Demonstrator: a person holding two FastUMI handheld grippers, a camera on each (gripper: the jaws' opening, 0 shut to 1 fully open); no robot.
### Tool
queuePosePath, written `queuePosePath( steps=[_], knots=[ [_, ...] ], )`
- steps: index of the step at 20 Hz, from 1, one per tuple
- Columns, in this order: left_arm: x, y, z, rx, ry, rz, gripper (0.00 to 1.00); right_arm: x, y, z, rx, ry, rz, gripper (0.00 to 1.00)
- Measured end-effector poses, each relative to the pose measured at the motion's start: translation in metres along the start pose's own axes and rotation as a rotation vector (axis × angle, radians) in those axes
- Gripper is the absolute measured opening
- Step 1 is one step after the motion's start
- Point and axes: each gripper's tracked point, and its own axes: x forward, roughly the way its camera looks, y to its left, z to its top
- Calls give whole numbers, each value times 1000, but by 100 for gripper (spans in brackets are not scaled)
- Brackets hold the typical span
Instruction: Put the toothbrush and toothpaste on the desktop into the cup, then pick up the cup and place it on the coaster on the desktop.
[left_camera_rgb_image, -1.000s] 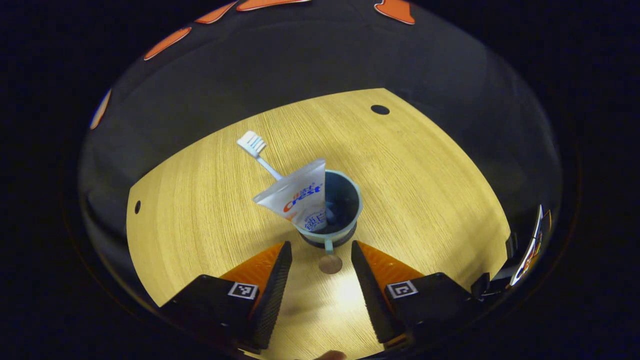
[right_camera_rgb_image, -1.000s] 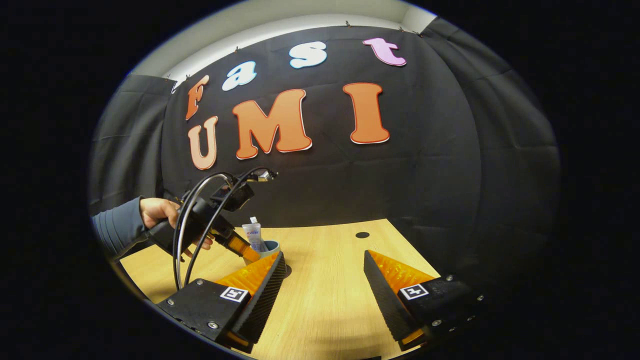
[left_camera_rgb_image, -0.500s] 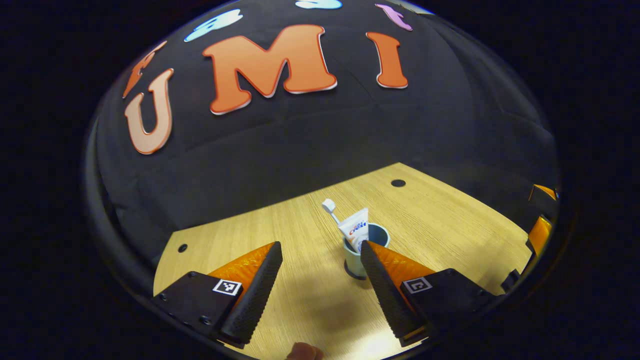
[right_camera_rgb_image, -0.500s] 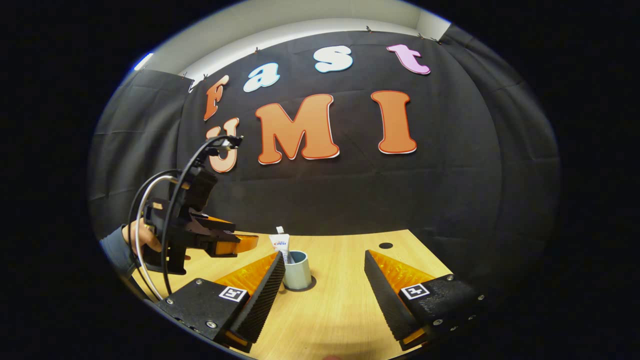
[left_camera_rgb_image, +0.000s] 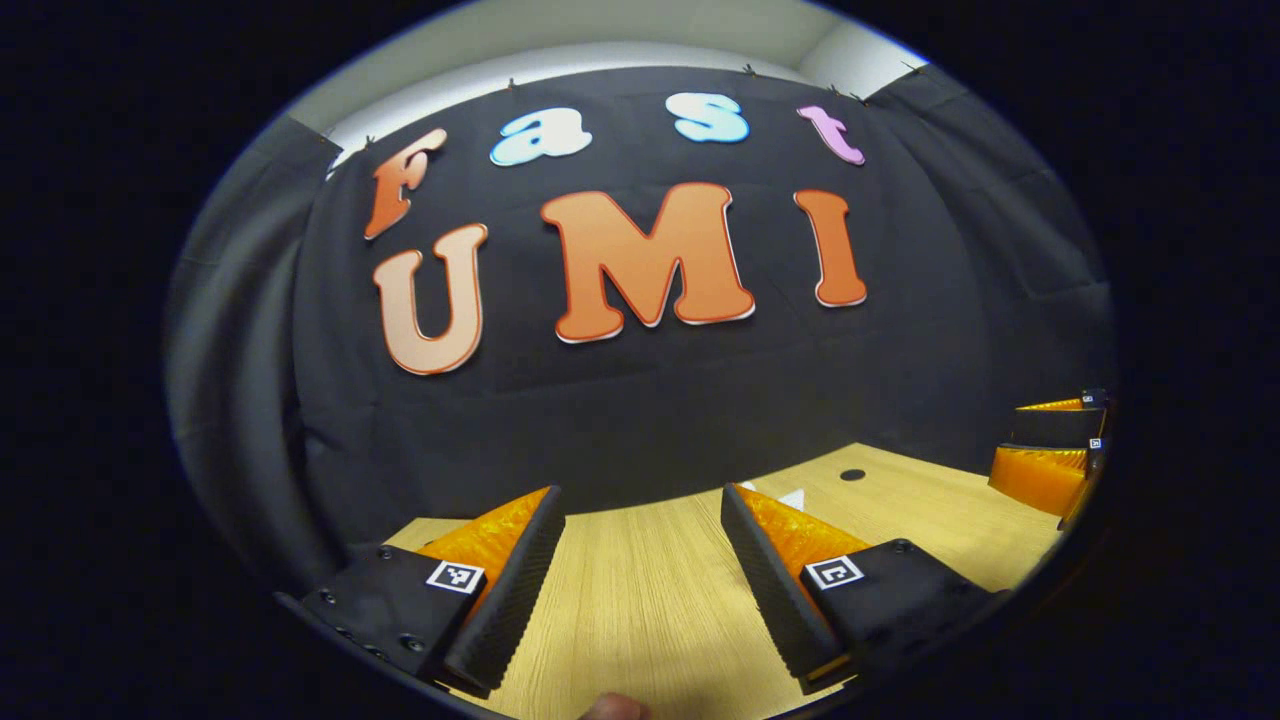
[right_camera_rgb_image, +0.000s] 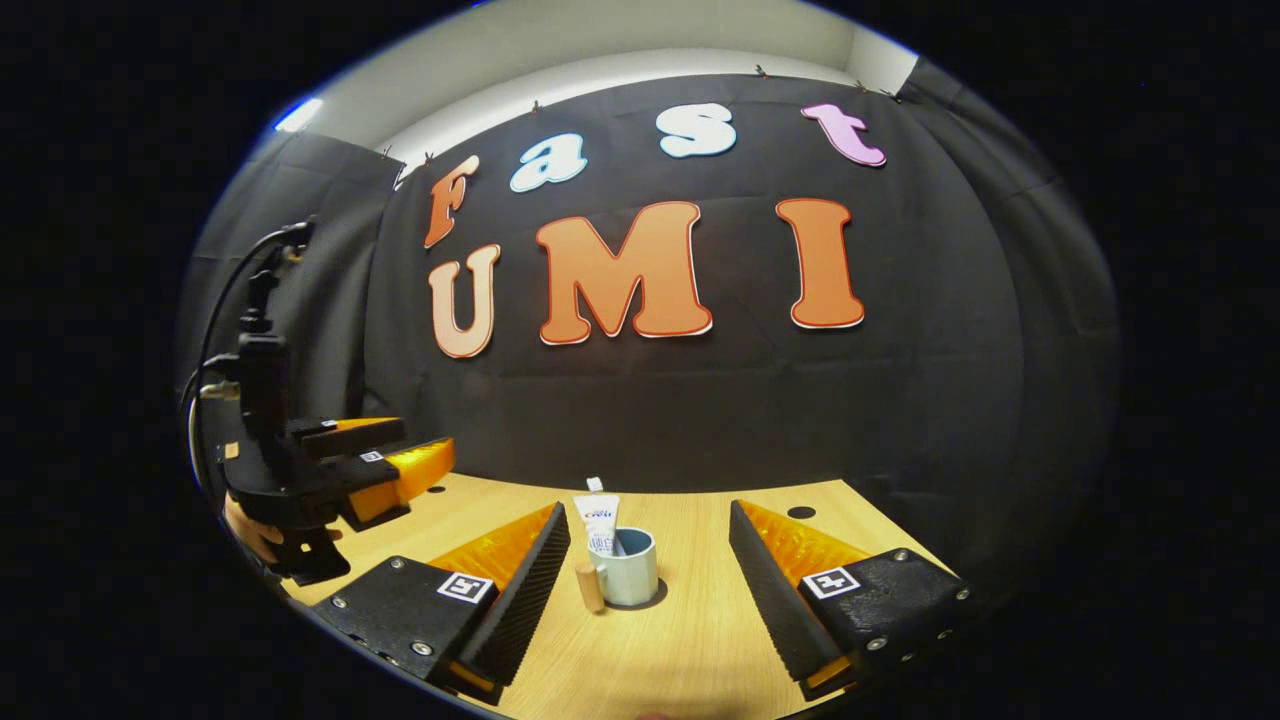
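Between the spread fingers of my right gripper (right_camera_rgb_image: 648, 545) stands the cup (right_camera_rgb_image: 632, 567) on the desk (right_camera_rgb_image: 700, 640), the toothpaste (right_camera_rgb_image: 600, 523) upright inside it. Over on the left side I hold my left gripper (left_camera_rgb_image: 640, 530) above the desk, fingers wide apart and gripping nothing.

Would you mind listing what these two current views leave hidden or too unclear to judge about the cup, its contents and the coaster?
- Right gripper view: the toothbrush is hidden behind the toothpaste in the cup.
- Right gripper view: the coaster under the cup shows as a dark sliver, too thin to confirm.
- Left gripper view: the left gripper's right finger covers the cup; a white tip peeks past it.
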Motion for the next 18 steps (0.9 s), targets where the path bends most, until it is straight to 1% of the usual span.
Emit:
queuePosePath(
  steps=[2,3,6,7,9,12,14,18],
  knots=[
    [-6,10,8,-28,-51,18,100,3,3,4,15,-29,-8,96],
    [-9,16,11,-33,-67,45,100,5,5,5,17,-37,-8,97],
    [-14,25,13,-9,-71,97,100,12,9,2,26,-36,-6,96],
    [-18,34,12,-6,-85,113,100,11,16,3,31,-40,12,96],
    [-17,39,12,-16,-92,119,100,10,25,6,19,-60,30,97],
    [-19,49,14,-19,-106,150,100,13,32,6,-11,-71,38,96],
    [-20,53,16,-13,-119,148,100,16,39,2,-29,-70,54,96],
    [-26,64,17,-10,-131,175,100,21,40,-5,-62,-59,54,96]
  ],
)
